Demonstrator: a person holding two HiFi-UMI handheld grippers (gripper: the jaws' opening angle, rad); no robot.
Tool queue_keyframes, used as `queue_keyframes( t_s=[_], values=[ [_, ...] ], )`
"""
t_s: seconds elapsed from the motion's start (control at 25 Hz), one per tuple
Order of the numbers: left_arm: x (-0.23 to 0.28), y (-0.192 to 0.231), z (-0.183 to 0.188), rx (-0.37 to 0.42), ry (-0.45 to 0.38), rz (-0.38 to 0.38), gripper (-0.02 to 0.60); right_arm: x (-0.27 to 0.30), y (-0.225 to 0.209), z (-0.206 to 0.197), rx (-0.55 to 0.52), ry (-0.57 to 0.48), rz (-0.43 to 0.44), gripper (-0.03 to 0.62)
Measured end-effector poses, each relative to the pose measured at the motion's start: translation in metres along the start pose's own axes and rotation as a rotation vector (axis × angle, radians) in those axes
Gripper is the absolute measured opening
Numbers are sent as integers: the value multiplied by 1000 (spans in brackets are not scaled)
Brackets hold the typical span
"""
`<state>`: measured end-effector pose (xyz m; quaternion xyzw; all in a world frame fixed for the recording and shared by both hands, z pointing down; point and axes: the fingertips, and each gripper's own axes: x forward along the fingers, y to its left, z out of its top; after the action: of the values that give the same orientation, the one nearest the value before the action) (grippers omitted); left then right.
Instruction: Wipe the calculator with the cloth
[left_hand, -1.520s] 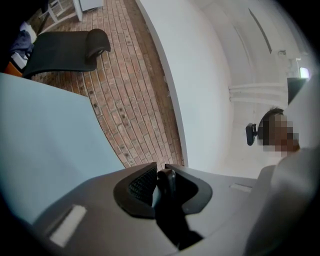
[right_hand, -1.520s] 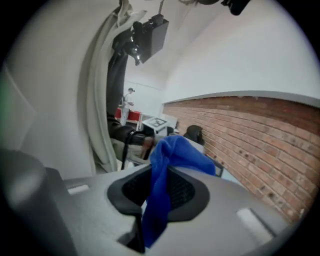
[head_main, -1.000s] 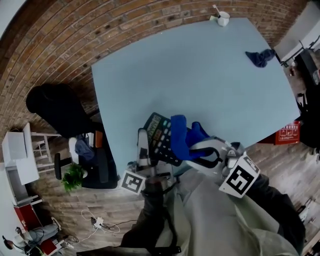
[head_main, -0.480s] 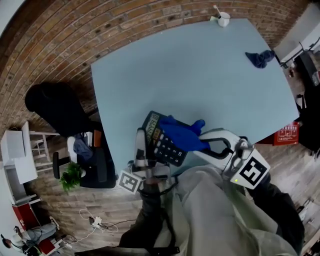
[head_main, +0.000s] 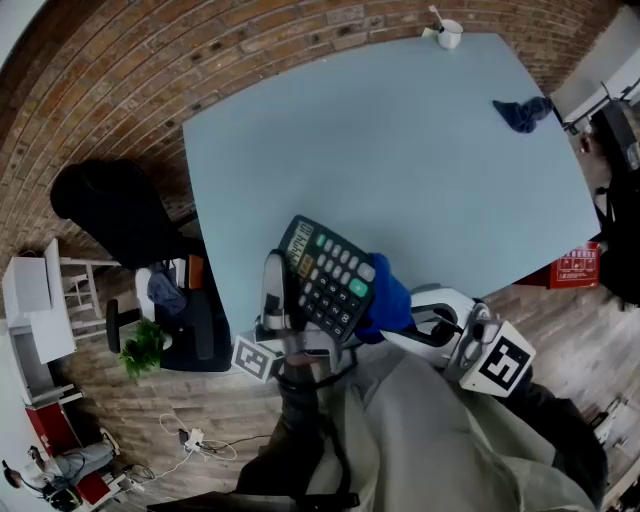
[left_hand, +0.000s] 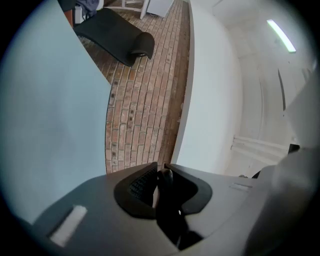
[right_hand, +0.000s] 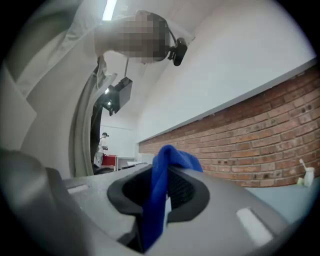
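Blue cloth (right_hand: 155, 215) pinched in the narrowed right gripper (right_hand: 161, 175) meets the calculator's (head_main: 325, 275) right edge, the left gripper (left_hand: 160, 172) clamped on it (keys up) above the table's (head_main: 400, 150) near edge, likely freeing every side for wiping.

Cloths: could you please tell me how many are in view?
2. One cloth is pinched in the right tongs beside the calculator; a second cloth lies crumpled near the table's far right edge.

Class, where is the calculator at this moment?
In the head view, the calculator is bottom-centre, held over the near edge of the table by the left gripper, with the blue cloth at its right side.
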<state>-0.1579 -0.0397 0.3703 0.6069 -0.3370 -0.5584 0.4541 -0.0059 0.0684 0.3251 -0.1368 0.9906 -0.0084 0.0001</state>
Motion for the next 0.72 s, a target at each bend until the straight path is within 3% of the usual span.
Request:
queue_keyframes(
  t_s=[0.2,0.4,0.52,0.64,0.72],
  values=[
    [4,-14,-13,-7,90,-74,51,-25,-43,26,40,-102,-61,77],
    [7,-34,-45,-8,260,-176,51,-14,-51,35,-3,-96,33,77],
    [8,-46,-67,32,364,-219,49,-3,-70,32,17,-91,-13,75],
    [3,-39,-73,138,422,-203,51,6,-83,32,3,-78,-68,75],
    [-1,-30,-67,192,416,-176,51,2,-65,34,-14,-70,-3,75]
  ],
)
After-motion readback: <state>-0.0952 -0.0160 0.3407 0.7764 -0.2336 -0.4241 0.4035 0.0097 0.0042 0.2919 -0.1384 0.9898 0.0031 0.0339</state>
